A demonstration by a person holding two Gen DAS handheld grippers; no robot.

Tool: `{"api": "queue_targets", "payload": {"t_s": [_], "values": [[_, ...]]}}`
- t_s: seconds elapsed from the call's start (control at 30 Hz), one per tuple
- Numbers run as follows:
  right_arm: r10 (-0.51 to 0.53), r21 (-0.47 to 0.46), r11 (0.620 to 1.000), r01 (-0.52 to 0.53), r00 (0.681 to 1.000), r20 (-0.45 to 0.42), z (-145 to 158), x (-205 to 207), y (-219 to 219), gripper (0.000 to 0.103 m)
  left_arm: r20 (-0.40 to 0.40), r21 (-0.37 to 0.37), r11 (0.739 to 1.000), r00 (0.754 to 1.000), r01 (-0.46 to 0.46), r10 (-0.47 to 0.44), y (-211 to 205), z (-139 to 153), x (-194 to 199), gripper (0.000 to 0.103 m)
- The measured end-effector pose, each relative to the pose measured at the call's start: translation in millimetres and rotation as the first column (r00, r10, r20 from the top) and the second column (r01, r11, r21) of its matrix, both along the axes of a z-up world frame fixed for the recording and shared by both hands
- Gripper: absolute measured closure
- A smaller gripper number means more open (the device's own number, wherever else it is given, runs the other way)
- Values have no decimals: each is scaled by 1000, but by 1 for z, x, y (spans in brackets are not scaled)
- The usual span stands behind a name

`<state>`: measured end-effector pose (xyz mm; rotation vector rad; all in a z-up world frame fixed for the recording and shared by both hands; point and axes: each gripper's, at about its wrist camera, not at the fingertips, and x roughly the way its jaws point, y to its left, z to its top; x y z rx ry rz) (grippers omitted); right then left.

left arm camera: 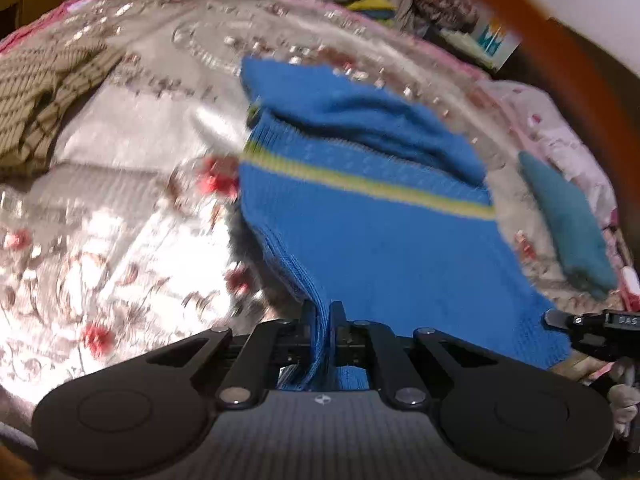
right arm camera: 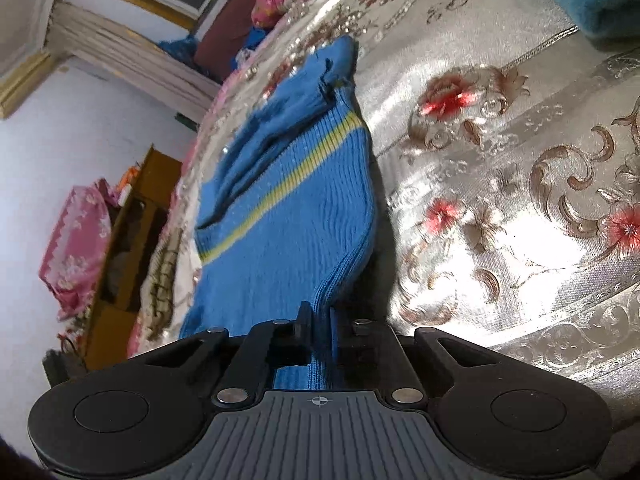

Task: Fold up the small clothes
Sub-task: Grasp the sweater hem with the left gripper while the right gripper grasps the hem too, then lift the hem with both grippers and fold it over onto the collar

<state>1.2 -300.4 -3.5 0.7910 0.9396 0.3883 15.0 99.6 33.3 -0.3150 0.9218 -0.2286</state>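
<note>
Blue knit sweater (left arm camera: 380, 248), yellow stripe, folded sleeve

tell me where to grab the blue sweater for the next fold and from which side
Grip the blue sweater at its ribbed near edge, one gripper per corner, coming in low from the near side. That edge lies doubled and thick, facing the person. Both the left gripper and right gripper are already clamped there.

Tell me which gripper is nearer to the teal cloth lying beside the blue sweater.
Right. The right gripper clamps the blue sweater just below the teal cloth; the left gripper clamps its opposite edge, farther away.
</note>
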Motion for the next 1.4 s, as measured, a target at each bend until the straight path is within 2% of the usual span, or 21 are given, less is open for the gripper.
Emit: {"api": "queue_targets", "payload": {"t_s": [0.2,0.33,0.5,0.7,0.93,1.07,1.4], "values": [[-64,103,993,56,995,80,20,-4,-2,94,104,-51,999,995,9,-4,-1,38,5,90],[-99,135,987,83,988,122,36,-1,0,94,152,-87,996,988,9,4,3,50,14,90],[-139,169,979,115,981,134,51,15,0,94,179,-197,980,983,-8,44,16,55,28,90],[-186,258,956,141,970,158,58,47,-5,94,185,-270,962,979,-36,88,23,52,58,90],[-229,343,925,162,959,166,60,110,0,94,199,-338,938,969,-73,147,30,46,115,90],[-251,359,916,179,954,164,58,146,3,94,202,-351,932,965,-88,168,38,39,143,90],[-285,326,917,231,950,127,43,213,9,94,151,-368,915,960,-166,235,60,9,194,91]]}}
